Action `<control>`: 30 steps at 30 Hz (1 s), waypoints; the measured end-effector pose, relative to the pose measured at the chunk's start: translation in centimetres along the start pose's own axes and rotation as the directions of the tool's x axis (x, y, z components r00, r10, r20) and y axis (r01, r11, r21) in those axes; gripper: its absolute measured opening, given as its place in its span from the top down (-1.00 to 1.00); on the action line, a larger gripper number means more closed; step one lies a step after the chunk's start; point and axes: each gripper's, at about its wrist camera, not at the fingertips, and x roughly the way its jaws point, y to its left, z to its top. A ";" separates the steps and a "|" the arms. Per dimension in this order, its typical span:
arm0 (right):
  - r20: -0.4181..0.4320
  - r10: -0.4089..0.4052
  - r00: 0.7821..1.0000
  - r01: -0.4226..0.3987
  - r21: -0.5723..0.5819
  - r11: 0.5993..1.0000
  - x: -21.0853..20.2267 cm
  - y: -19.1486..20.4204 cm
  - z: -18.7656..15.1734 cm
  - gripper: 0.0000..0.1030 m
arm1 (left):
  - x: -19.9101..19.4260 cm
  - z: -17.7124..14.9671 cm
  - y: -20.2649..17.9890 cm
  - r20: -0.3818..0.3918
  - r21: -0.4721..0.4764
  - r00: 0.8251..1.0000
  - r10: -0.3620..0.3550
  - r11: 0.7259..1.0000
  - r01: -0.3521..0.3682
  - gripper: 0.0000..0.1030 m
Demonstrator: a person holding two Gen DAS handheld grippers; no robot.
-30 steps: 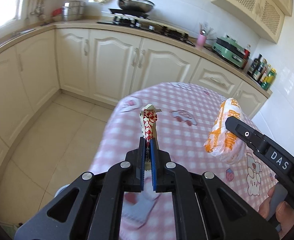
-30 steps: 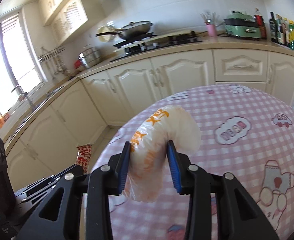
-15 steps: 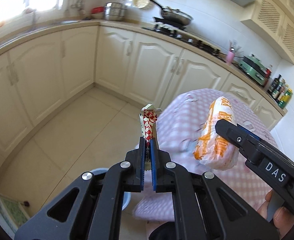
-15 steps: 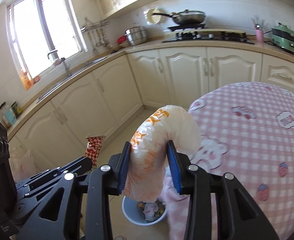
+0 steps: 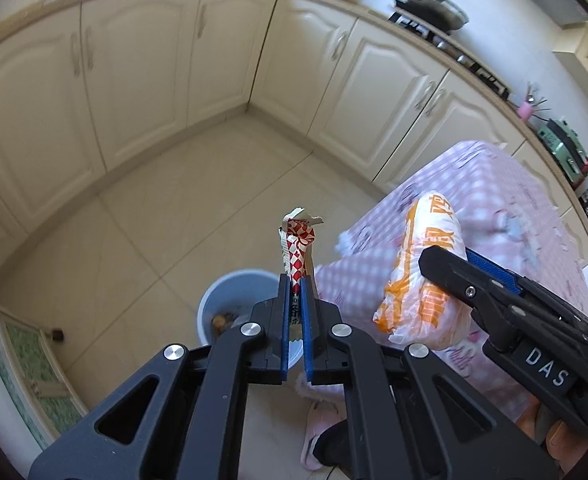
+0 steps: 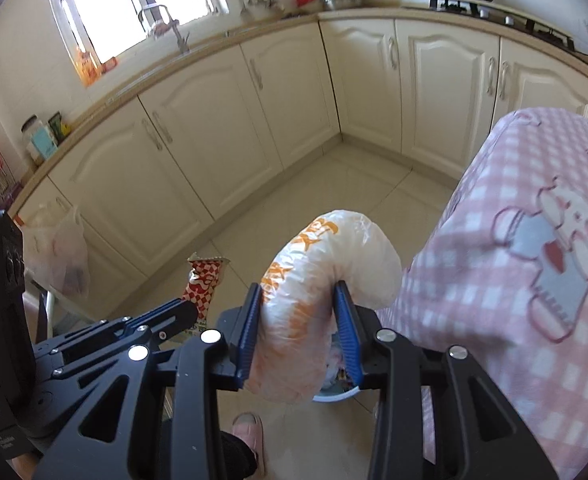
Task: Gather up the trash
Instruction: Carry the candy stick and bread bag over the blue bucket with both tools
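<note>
White "DAS" lettering on the right hand-held gripper (image 5: 450, 256) clenching an orange-printed bag (image 5: 422, 280) (left hand-held gripper (image 5: 296, 280) pinching a red-checked wrapper (image 5: 298, 248)).

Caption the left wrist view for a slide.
Left claw pinches a red checkered wrapper above the blue bin.

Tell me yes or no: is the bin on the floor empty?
No. In the left wrist view the blue bin on the floor already holds some brownish scraps at its bottom.
</note>
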 end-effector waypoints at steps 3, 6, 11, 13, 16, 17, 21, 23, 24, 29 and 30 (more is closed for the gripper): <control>-0.046 -0.007 0.999 0.006 -0.015 1.000 2.2 0.0 -0.6 0.31 | 1.7 -0.5 0.9 -0.035 -0.010 0.999 0.015 1.000 -0.015 0.92; -0.085 -0.009 0.996 0.007 -0.030 1.000 4.1 0.0 -0.9 0.31 | 3.3 -1.0 1.2 -0.070 -0.016 0.997 0.017 1.000 -0.019 0.92; -0.128 -0.023 0.991 0.016 -0.054 0.998 6.5 -0.1 -1.3 0.31 | 5.5 -1.1 1.6 -0.108 -0.023 0.994 0.013 1.000 -0.016 0.91; -0.135 -0.027 0.990 0.019 -0.056 0.998 7.0 -0.2 -1.2 0.31 | 6.0 -0.9 1.7 -0.104 -0.026 0.995 0.009 1.000 -0.012 0.83; -0.143 -0.035 0.989 0.028 -0.055 0.998 7.9 -0.6 -1.0 0.31 | 6.5 -0.3 1.8 -0.098 -0.041 0.995 0.010 0.999 -0.014 0.38; -0.146 -0.036 0.989 0.028 -0.054 0.998 8.0 -0.7 -1.0 0.31 | 6.6 -0.2 1.9 -0.096 -0.041 0.995 0.017 0.999 -0.021 0.33; -0.155 -0.039 0.987 0.031 -0.052 0.998 8.7 -1.0 -0.9 0.30 | 7.2 -0.1 2.2 -0.110 -0.044 0.994 0.018 0.999 -0.022 0.29; -0.159 -0.038 0.987 0.030 -0.051 0.998 9.1 -0.8 -0.8 0.30 | 7.3 -0.2 2.4 -0.115 -0.048 0.993 0.023 0.998 -0.028 0.27; -0.162 -0.038 0.986 0.029 -0.054 0.998 9.3 -0.6 -0.8 0.30 | 7.3 -0.3 2.6 -0.116 -0.052 0.993 0.025 0.998 -0.032 0.23; -0.166 -0.033 0.986 0.022 -0.069 0.997 9.9 0.0 -0.4 0.30 | 6.7 -0.4 3.6 -0.108 -0.069 0.993 0.037 0.997 -0.045 0.08; -0.165 -0.032 0.986 0.021 -0.071 0.997 9.8 0.1 -0.4 0.30 | 6.4 -0.4 3.9 -0.100 -0.071 0.994 0.044 0.996 -0.051 0.05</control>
